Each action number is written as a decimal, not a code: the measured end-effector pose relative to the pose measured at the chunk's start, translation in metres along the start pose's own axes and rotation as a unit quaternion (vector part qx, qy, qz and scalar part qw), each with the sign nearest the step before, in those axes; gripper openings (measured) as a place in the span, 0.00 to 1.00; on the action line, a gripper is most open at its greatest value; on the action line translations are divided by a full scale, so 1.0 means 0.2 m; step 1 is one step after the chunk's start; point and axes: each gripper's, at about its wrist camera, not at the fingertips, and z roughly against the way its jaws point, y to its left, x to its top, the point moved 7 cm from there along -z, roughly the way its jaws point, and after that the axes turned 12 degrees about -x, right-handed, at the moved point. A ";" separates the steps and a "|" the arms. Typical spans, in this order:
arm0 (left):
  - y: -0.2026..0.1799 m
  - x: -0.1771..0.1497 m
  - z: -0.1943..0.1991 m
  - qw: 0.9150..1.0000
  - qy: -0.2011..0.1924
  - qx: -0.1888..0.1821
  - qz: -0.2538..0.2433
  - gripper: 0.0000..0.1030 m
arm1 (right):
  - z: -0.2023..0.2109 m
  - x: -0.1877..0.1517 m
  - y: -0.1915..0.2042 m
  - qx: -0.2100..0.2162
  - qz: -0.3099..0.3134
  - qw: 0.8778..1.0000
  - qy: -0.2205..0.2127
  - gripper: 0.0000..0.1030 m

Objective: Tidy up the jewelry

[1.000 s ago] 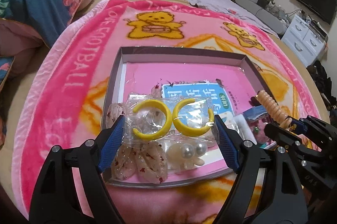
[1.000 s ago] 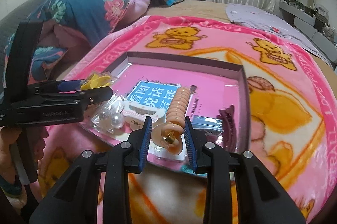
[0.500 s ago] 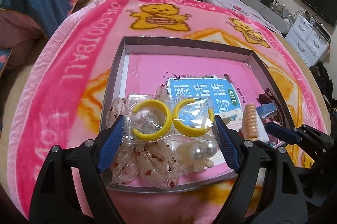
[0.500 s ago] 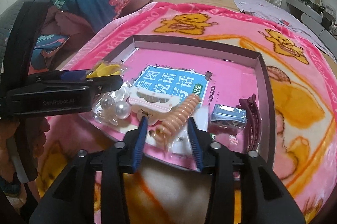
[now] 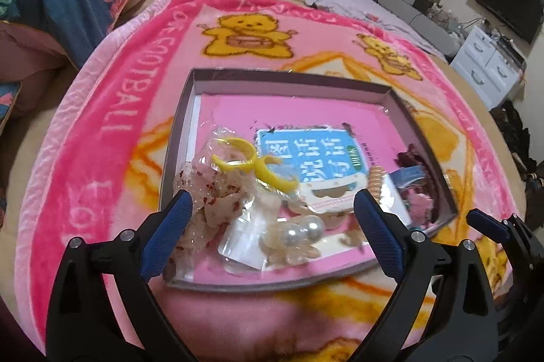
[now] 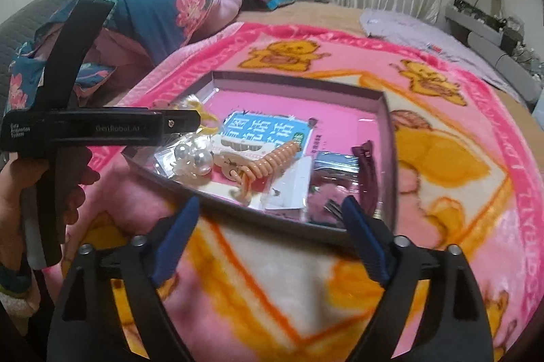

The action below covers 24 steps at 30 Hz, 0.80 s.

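Left claw (image 5: 272,212) spread wide, holding nothing, over the near-left corner of the shallow grey cardboard tray (image 5: 289,81). Just ahead in the tray: yellow plastic crescent earrings in a clear bag (image 5: 253,166), pearl clip (image 5: 301,229) beside them. Right claw (image 6: 270,214) also wide and empty, at the tray's near edge; peach spiral hair tie (image 6: 268,163) lies inside. Tray sits on a pink bear-print blanket (image 6: 442,158) on the bed.

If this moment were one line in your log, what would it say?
left tool: open, empty | right tool: open, empty | yellow earrings, coil hair tie: in tray
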 end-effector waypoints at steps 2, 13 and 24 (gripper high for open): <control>-0.03 0.01 0.05 1.000 -0.009 0.002 -0.009 0.90 | 0.05 0.00 -0.02 -0.007 -0.004 1.000 -0.010 0.91; -0.15 -0.07 0.36 0.998 -0.049 0.002 -0.025 0.91 | 0.30 -0.08 -0.09 -0.020 -0.025 0.998 -0.049 0.96; -0.18 -0.36 0.49 0.998 -0.053 0.020 -0.029 0.91 | 0.42 -0.22 -0.15 -0.025 -0.061 0.996 -0.053 0.96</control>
